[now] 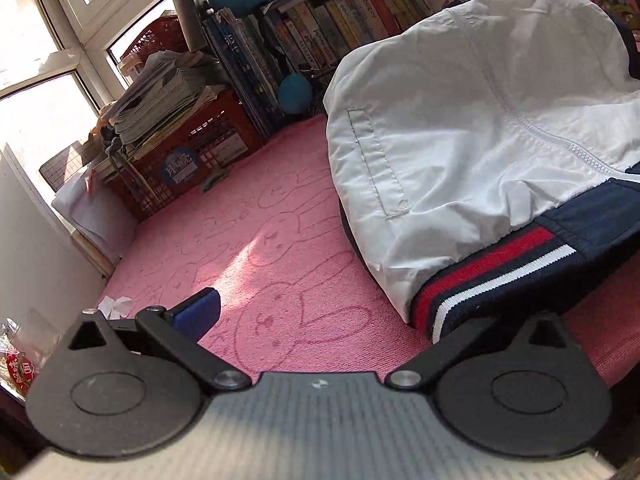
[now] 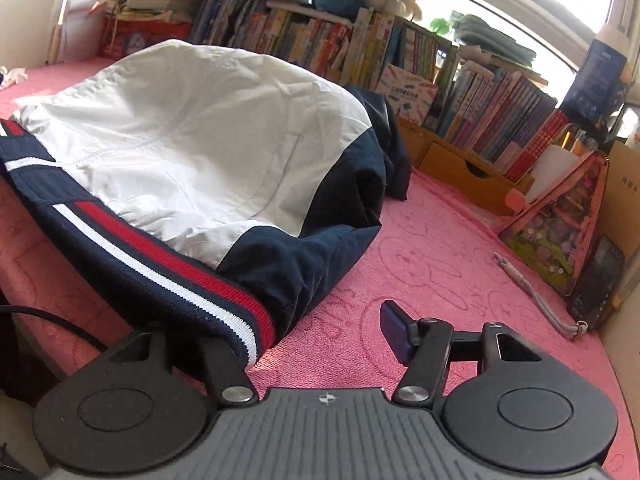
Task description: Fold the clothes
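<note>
A white and navy jacket lies bunched on a pink towel printed with rabbit outlines. Its ribbed hem is striped red, white and navy. My left gripper stands open at the hem's left corner. Its left blue pad is bare, and the hem covers the right finger. In the right wrist view the same jacket fills the left. My right gripper is open at the hem's right corner. The hem drapes over its left finger and the right pad is free.
Rows of books line the back. A red crate with stacked papers stands at the left by the window. A crumpled tissue lies near my left finger. A wooden drawer box, a pink box and a grey cord sit to the right.
</note>
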A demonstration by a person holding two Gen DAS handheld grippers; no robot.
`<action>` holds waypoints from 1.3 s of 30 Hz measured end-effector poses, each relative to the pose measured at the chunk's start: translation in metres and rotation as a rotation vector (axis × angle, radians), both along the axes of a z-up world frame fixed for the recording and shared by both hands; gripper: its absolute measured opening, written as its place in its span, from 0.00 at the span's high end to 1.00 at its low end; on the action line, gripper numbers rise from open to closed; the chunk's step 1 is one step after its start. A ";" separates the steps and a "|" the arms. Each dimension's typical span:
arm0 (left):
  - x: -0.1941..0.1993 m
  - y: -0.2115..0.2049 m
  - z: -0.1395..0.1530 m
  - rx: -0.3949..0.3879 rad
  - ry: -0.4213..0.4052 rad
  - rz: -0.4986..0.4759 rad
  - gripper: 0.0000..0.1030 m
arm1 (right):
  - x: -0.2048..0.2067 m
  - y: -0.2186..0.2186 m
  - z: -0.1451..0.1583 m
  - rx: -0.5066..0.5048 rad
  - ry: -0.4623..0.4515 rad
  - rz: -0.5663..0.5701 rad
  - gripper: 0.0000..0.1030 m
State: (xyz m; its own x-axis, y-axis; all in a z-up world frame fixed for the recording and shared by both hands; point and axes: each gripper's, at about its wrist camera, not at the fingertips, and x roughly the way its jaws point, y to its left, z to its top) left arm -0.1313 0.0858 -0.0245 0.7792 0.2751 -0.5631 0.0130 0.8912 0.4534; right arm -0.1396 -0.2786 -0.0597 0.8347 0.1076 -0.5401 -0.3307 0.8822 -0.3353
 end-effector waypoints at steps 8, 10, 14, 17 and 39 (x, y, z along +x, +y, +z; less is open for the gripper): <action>-0.031 0.036 0.025 -0.416 0.174 -0.248 0.00 | -0.014 -0.054 0.015 0.178 0.211 0.024 0.14; -0.034 0.033 0.024 -0.406 0.193 -0.280 0.00 | -0.014 -0.060 0.012 0.226 0.233 0.000 0.12; -0.036 0.032 0.025 -0.403 0.230 -0.315 0.00 | -0.016 -0.064 0.013 0.286 0.257 -0.004 0.11; -0.042 0.041 0.034 -0.525 0.248 -0.349 0.00 | -0.021 -0.069 0.017 0.297 0.267 -0.004 0.11; 0.068 -0.025 -0.031 -0.472 0.073 -0.159 0.00 | -0.070 -0.068 0.053 0.227 0.221 -0.078 0.00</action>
